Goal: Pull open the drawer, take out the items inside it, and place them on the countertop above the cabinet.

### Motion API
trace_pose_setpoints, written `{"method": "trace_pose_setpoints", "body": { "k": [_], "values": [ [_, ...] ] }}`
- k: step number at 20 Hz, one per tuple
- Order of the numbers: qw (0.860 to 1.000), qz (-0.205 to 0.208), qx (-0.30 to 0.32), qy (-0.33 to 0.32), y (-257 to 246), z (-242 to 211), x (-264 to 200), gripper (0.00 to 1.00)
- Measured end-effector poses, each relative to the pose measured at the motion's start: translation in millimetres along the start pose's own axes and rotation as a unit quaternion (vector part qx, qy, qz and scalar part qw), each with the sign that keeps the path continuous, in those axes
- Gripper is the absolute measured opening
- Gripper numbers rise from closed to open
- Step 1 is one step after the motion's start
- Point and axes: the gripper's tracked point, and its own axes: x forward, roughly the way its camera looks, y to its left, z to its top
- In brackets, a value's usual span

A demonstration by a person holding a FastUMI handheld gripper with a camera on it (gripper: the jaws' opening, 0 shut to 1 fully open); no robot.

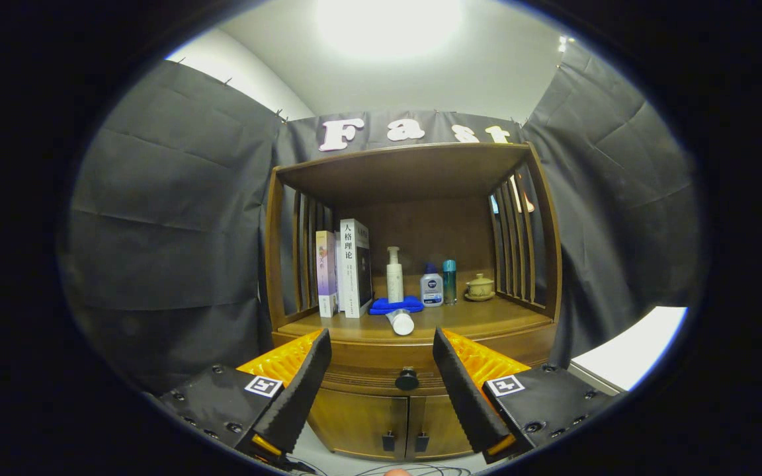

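A wooden cabinet stands ahead of me with a drawer under its countertop. The drawer is closed and its round dark knob sits between my fingers, some way beyond them. My gripper is open, with nothing between the fingers. On the countertop lie a folded blue cloth and a white tube on its side near the front edge. Whatever is in the drawer is hidden.
At the back of the countertop stand two books, a white pump bottle, a small lotion bottle, a teal can and a small lidded pot. Two lower doors have dark handles. A white surface lies right.
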Motion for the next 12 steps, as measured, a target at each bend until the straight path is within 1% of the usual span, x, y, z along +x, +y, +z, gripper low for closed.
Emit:
{"method": "trace_pose_setpoints", "body": {
  "k": [3,6,8,12],
  "values": [
    [1.0,-0.003,-0.002,-0.004,-1.6,1.8,-1.1,0.96],
    [1.0,0.008,-0.003,0.004,3.0,-1.9,-1.5,0.96],
    [1.0,0.006,-0.006,0.009,-0.3,-4.6,-3.2,0.96],
    [1.0,0.008,0.003,0.001,0.4,1.6,-4.6,0.96]
  ]
}}
